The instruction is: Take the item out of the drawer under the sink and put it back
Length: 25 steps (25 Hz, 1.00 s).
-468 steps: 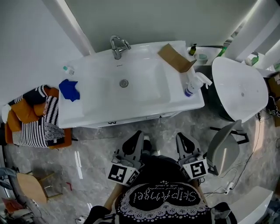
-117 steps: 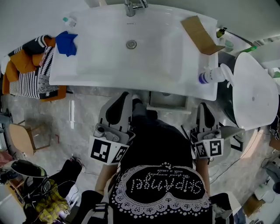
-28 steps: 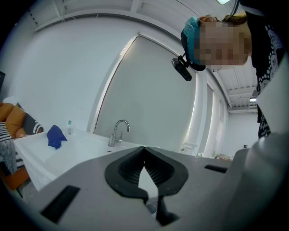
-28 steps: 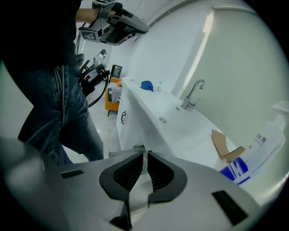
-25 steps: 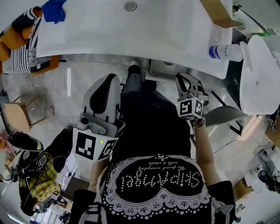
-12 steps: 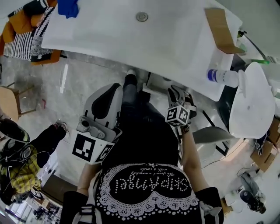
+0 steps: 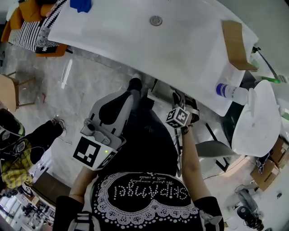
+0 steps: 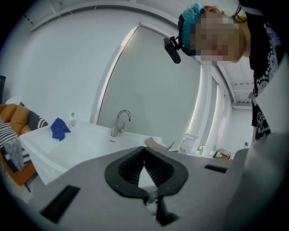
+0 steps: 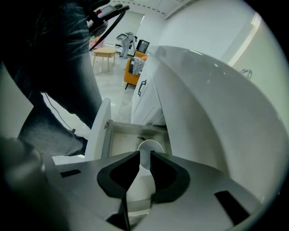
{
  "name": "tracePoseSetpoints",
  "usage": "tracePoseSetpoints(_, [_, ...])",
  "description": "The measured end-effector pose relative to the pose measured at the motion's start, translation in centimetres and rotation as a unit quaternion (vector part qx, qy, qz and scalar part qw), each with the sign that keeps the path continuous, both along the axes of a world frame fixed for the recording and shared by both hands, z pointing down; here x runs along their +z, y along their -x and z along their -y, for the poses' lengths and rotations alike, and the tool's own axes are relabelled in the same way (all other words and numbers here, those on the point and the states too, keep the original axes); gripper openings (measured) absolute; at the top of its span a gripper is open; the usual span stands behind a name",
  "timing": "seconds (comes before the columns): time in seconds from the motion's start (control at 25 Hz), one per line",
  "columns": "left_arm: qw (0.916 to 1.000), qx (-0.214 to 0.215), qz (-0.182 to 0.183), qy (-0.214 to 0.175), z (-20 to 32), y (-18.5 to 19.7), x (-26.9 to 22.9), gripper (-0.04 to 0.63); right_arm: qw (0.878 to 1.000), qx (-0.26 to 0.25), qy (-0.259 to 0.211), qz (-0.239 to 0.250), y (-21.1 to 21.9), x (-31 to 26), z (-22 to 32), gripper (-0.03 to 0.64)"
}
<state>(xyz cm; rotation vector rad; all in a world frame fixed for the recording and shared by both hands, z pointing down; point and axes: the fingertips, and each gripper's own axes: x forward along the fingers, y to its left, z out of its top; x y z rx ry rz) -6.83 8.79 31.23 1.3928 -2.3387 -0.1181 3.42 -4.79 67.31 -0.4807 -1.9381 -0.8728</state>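
Note:
The drawer [image 9: 118, 136] under the white sink [image 7: 149, 49] stands pulled out. Inside it sits a white cup-like item [image 9: 150, 145], rim up. My right gripper [image 9: 145, 155] points steeply down into the drawer. Its jaws have just been opening, and the white item shows in the gap between them and just beyond the tips; I see no pad pressing on it. In the head view the right gripper [image 7: 179, 98] hangs below the sink's front edge, over the drawer [image 7: 156, 94]. My left gripper [image 8: 144, 149] is shut and empty, held near level beside the person's knee [image 7: 128, 95].
On the sink top lie a cardboard piece [image 7: 237, 43], a spray bottle [image 7: 229, 91] and a blue cloth [image 7: 81, 4]. The tap [image 8: 119, 122] stands at the back. A white round chair [image 7: 255, 122] stands right of the sink. The person's dark legs crowd the drawer's left side.
My right gripper has sunk toward the open drawer and rolled a little. The left gripper has stayed about where it was.

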Motion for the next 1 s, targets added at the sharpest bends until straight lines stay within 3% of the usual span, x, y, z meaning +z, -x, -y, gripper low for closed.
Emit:
tracePoseSetpoints(0.4, [0.9996, 0.008, -0.018, 0.021, 0.5, -0.5, 1.2, 0.005, 0.999, -0.027, -0.010, -0.040, -0.2, 3.7, -0.2, 0.066])
tracePoseSetpoints(0.6, [0.9993, 0.009, -0.023, 0.029, 0.4, -0.3, 1.8, 0.005, 0.995, -0.069, -0.045, -0.059, 0.0, 5.3, -0.6, 0.066])
tracePoseSetpoints(1.0, [0.9986, -0.011, -0.034, 0.039, -0.5, 0.3, 2.3, 0.005, 0.990, -0.097, -0.057, -0.083, 0.6, 7.6, 0.2, 0.066])
